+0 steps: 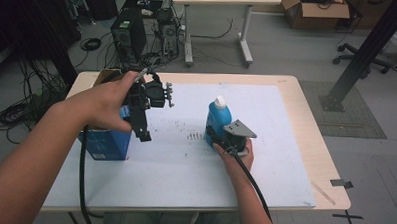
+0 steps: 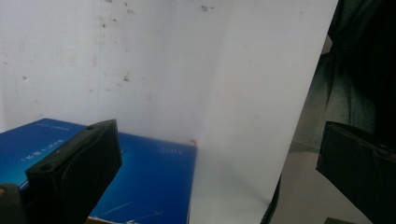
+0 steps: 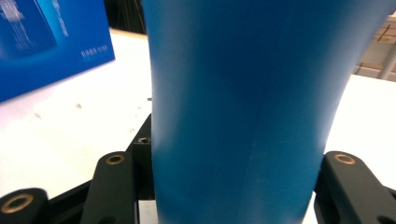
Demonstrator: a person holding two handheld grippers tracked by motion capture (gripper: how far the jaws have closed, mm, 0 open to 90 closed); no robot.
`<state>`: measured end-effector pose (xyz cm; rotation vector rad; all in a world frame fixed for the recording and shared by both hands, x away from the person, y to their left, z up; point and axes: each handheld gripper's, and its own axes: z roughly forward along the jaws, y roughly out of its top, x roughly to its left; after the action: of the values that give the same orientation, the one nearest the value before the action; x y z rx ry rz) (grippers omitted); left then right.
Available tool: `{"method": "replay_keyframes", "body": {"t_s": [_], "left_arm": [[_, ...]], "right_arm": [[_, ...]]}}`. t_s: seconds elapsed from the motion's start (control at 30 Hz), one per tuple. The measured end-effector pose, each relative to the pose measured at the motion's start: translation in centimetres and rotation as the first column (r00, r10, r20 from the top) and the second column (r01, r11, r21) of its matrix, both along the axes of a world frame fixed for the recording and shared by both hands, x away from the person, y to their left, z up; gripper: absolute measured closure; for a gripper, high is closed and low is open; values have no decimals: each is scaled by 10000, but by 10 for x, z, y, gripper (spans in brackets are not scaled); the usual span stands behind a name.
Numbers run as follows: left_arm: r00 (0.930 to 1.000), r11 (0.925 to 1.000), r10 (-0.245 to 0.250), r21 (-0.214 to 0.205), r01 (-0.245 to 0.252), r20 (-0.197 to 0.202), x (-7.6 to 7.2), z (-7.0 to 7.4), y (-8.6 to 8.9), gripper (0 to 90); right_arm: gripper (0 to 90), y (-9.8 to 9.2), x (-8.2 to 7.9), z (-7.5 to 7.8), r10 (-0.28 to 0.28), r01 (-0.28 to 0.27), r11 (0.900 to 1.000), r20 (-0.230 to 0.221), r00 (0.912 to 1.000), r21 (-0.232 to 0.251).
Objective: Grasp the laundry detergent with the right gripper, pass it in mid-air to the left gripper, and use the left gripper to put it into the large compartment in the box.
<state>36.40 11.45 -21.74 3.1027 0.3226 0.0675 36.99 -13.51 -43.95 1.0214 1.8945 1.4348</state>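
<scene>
Right hand-held gripper [image 1: 216,137] clamps the upright blue bottle [image 1: 218,117].

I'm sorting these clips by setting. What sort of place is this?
Likely a lab or office workroom: computer towers with tangled cables on the floor, a desk behind, cardboard boxes.

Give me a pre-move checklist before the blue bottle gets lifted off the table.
1. Right tool closed on the blue bottle: ok; in the right gripper view the bottle sits between the jaws.
2. Bottle upright: ok.
3. White cap on: ok; whether it is tight, cannot tell.
4. Left tool empty, jaws open: ok.
5. Left tool apart from the bottle, raised over the blue box: ok.
6. Space above the bottle free: ok.
</scene>
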Motion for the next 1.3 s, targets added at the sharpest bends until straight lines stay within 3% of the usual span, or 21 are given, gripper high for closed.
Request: {"method": "replay_keyframes", "body": {"t_s": [0.23,0.4,0.67,0.93,0.97,1.0,1.1,1.13,1.2,1.23,1.27,1.3], "left_arm": [[10000,10000,13,23,-14,48,1,2,-2,2],[9999,10000,-6,0,6,117,1,6,-3,2],[9998,9999,-118,-98,120,159,1,11,-8,2],[9997,9996,-225,-168,226,103,2,16,-13,2],[9997,9996,-226,-194,228,117,2,16,-14,2],[9997,9996,-234,-181,236,105,2,17,-15,2],[9996,9995,-259,-187,261,105,2,20,-17,2],[9996,9995,-259,-187,261,105,2,20,-17,2],[9996,9994,-269,-210,271,99,2,21,-19,2],[9996,9994,-279,-202,281,93,2,22,-19,1],[9996,9994,-275,-214,277,97,2,23,-20,1],[9996,9993,-284,-227,286,82,2,23,-21,1]], "right_arm": [[454,-6,-1,28,408,-419,9987,383,9984,282],[454,-13,-1,50,825,-839,9963,589,9948,207],[454,-34,1,81,1920,-1932,9811,733,9787,94],[454,-55,1,109,3366,-3358,9416,613,9396,-231],[454,-58,1,114,3703,-3684,9287,558,9272,-417],[454,-58,1,114,3703,-3684,9287,558,9272,-417],[454,-63,1,125,4327,-4300,9009,458,9004,-587],[454,-63,1,125,4327,-4300,9009,458,9004,-587],[454,-65,1,131,4793,-4775,8774,406,8767,-460],[454,-67,0,135,5094,-5080,8605,434,8594,-387],[454,-67,0,135,5094,-5080,8605,434,8594,-387],[454,-68,0,138,5341,-5328,8453,444,8442,-397]]}}
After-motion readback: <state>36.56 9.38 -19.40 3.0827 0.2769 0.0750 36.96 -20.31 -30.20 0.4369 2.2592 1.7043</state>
